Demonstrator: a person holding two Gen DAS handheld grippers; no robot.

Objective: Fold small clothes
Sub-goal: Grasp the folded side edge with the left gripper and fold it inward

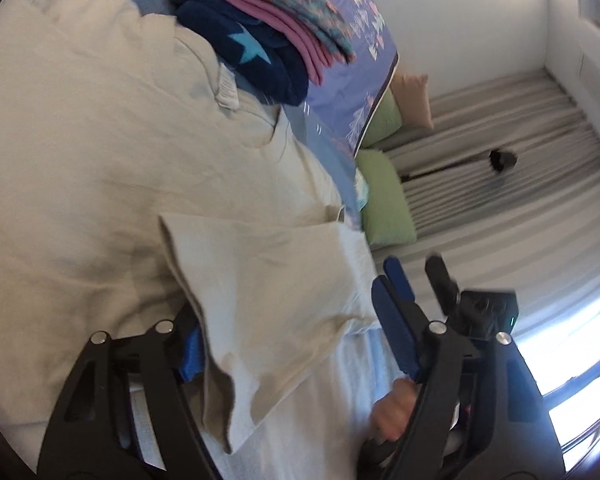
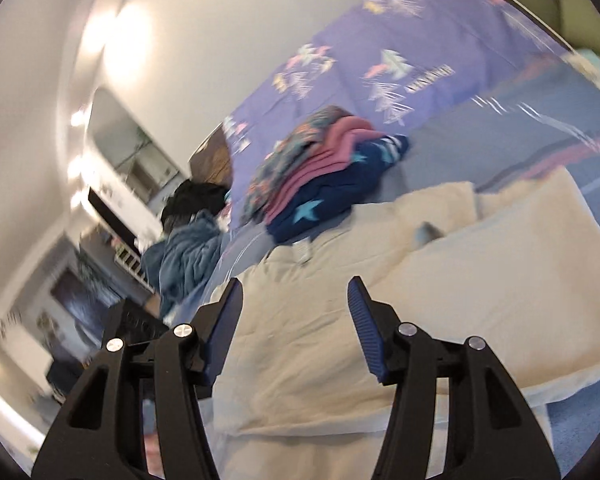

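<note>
A cream garment (image 1: 112, 168) lies spread on the bed; it also shows in the right wrist view (image 2: 420, 264). My left gripper (image 1: 288, 344) has its jaws wide apart, and a folded flap of the cream cloth (image 1: 260, 280) drapes between them over the left finger. Whether it grips the cloth I cannot tell. My right gripper (image 2: 296, 312) is open and empty just above the cream garment; in the left wrist view (image 1: 416, 276) it is at the right, beside the flap. A stack of folded clothes (image 1: 260, 36), navy with stars, pink and floral, sits beyond the garment (image 2: 320, 176).
The bed has a purple patterned cover (image 1: 340, 92) (image 2: 380, 60). Green pillows (image 1: 384, 204) and a tan pillow (image 1: 414, 96) lie at its edge by grey curtains (image 1: 520, 184). A blue quilted jacket (image 2: 188, 256) hangs off the bed's far side near shelves.
</note>
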